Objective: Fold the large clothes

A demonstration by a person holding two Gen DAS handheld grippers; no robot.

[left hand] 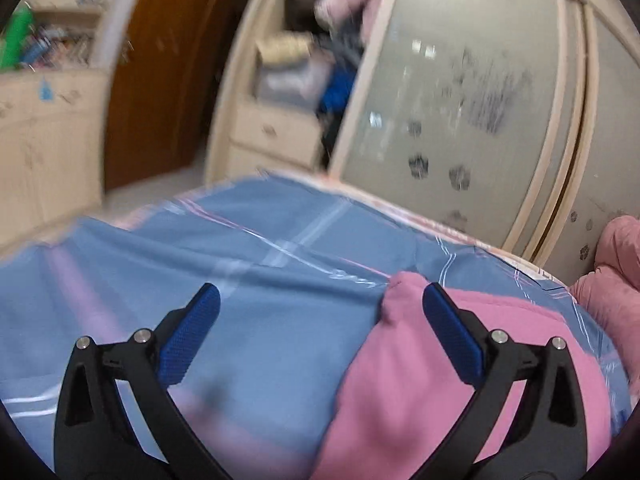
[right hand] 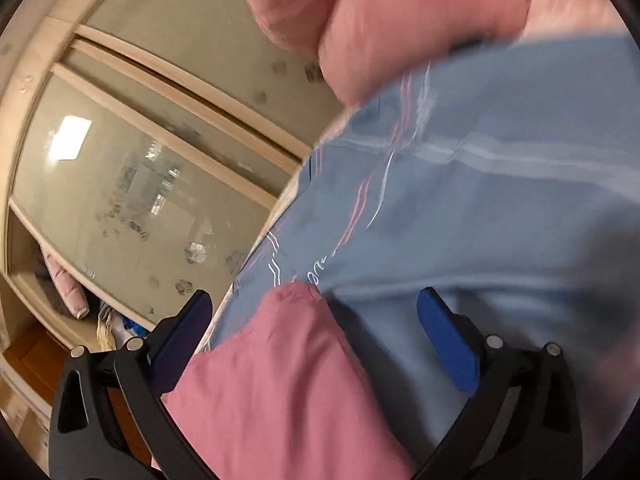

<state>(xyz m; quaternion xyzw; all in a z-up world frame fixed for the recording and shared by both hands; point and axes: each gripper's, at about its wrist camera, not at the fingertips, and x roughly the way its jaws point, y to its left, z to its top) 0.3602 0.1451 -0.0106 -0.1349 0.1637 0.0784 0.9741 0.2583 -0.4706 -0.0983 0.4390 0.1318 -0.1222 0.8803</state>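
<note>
A pink garment [left hand: 404,384] lies on a blue bed sheet [left hand: 256,320] with thin pink and white lines. In the left wrist view my left gripper [left hand: 320,304] stands open above the sheet, its right finger over the garment's left part and nothing between the pads. In the right wrist view the same pink garment [right hand: 280,380] fills the lower middle. My right gripper [right hand: 314,304] is open around the garment's upper corner, without pinching it. Both views are blurred by motion.
A wardrobe with frosted sliding doors [left hand: 460,112] stands close behind the bed, its left section open and stuffed with clothes [left hand: 340,40]. A puffy pink quilt [right hand: 400,12] lies at the bed's far end. A wooden door [left hand: 160,72] and cream cabinets [left hand: 44,136] stand left.
</note>
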